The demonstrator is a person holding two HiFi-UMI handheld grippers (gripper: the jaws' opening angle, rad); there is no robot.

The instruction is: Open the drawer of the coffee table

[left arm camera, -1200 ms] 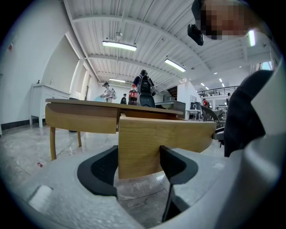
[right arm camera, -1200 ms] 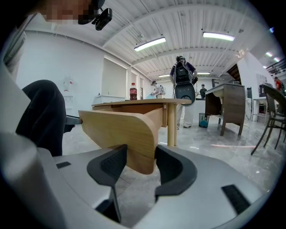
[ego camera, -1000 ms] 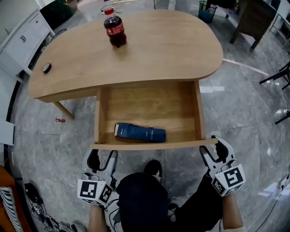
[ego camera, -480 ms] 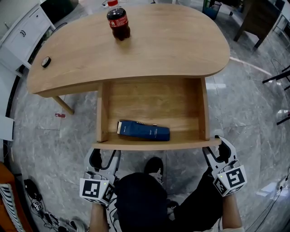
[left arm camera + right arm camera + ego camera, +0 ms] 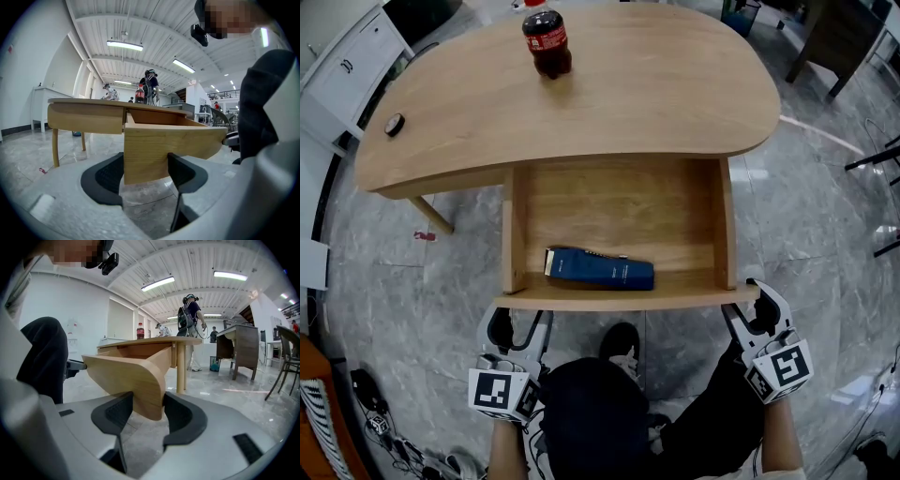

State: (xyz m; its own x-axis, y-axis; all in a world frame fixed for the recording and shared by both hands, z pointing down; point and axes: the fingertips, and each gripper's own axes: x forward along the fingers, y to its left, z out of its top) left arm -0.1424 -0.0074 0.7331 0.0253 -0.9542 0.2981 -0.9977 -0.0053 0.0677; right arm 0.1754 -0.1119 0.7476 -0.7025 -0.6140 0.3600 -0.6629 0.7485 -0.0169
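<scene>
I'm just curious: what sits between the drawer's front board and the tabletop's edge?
In the head view, the open drawer shows its bare wooden floor, with one dark blue clipper-like device lying near the front board.

Coffee table (image 5: 628,94): light wood, rounded top, standing on a grey marbled floor (image 5: 825,216).
Tabletop: upright cola bottle (image 5: 547,39) near the far edge; small round black object (image 5: 394,125) near the left edge.
Drawer (image 5: 619,202): open, a dark blue hair clipper (image 5: 600,269) lying near its front.
</scene>
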